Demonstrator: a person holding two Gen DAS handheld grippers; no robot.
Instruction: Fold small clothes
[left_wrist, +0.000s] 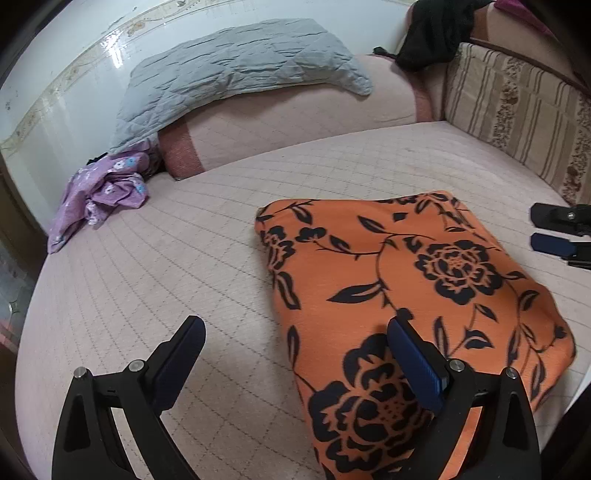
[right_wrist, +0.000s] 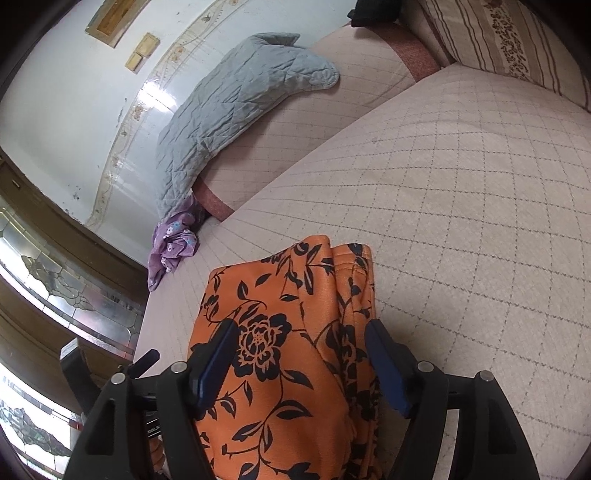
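A folded garment (left_wrist: 406, 295) lies on the bed (left_wrist: 184, 277), a crumpled garment (left_wrist: 99, 195) far left, pillows (left_wrist: 240, 70) behind.

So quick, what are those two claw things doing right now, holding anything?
Left gripper: open, holding nothing, above the folded orange floral garment.
Right gripper: open, fingers either side of the orange garment, not clamped on it.

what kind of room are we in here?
Likely a home living room or bedroom. A quilted sofa or daybed cover with a striped floral cushion, a grey quilted pillow against the painted wall, and clothes lying about: an orange floral garment, a crumpled purple one.
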